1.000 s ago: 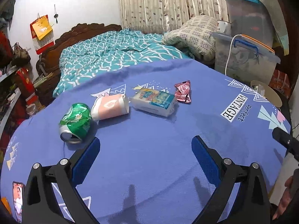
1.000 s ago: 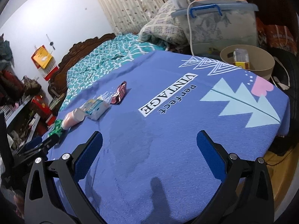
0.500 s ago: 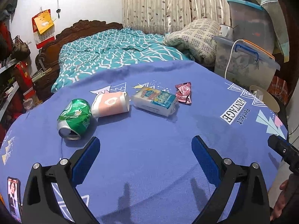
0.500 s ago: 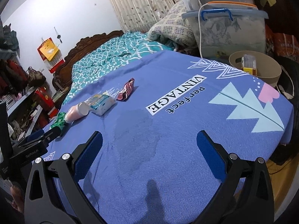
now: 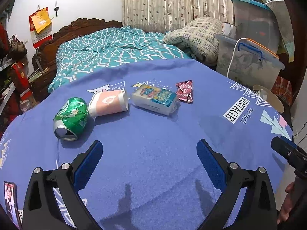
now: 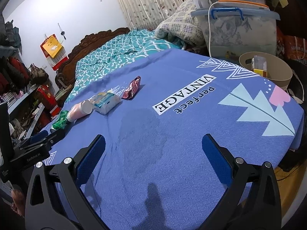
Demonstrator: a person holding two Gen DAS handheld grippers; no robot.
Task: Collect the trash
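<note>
Bench w/ blue woven cloth printed "perfect VINTAGE" (image 5: 153, 159) filled most of both views; teal-and-white patterned bed (image 5: 115, 51) lay behind it. Clear plastic storage box w/ orange-edged lid & blue handle (image 6: 239, 30) stood at the far right, and a round beige bin (image 6: 268, 71) sat just beside the bench edge below it, w/ a small carton inside.

Left hand-held gripper (image 5: 149, 159) hung over bare cloth, jaws wide, nothing between them. Right hand-held gripper (image 6: 153, 153) likewise wide & empty.

Trash lay in a row on the cloth, left to right in the left view: crushed green drink can (image 5: 72, 118) on its side, touching a pink-and-white paper cup (image 5: 109, 104) also on its side; then a white-and-blue tissue pack (image 5: 155, 98); smallest, a crumpled pink foil wrapper (image 5: 185, 93) just beside the pack.
</note>
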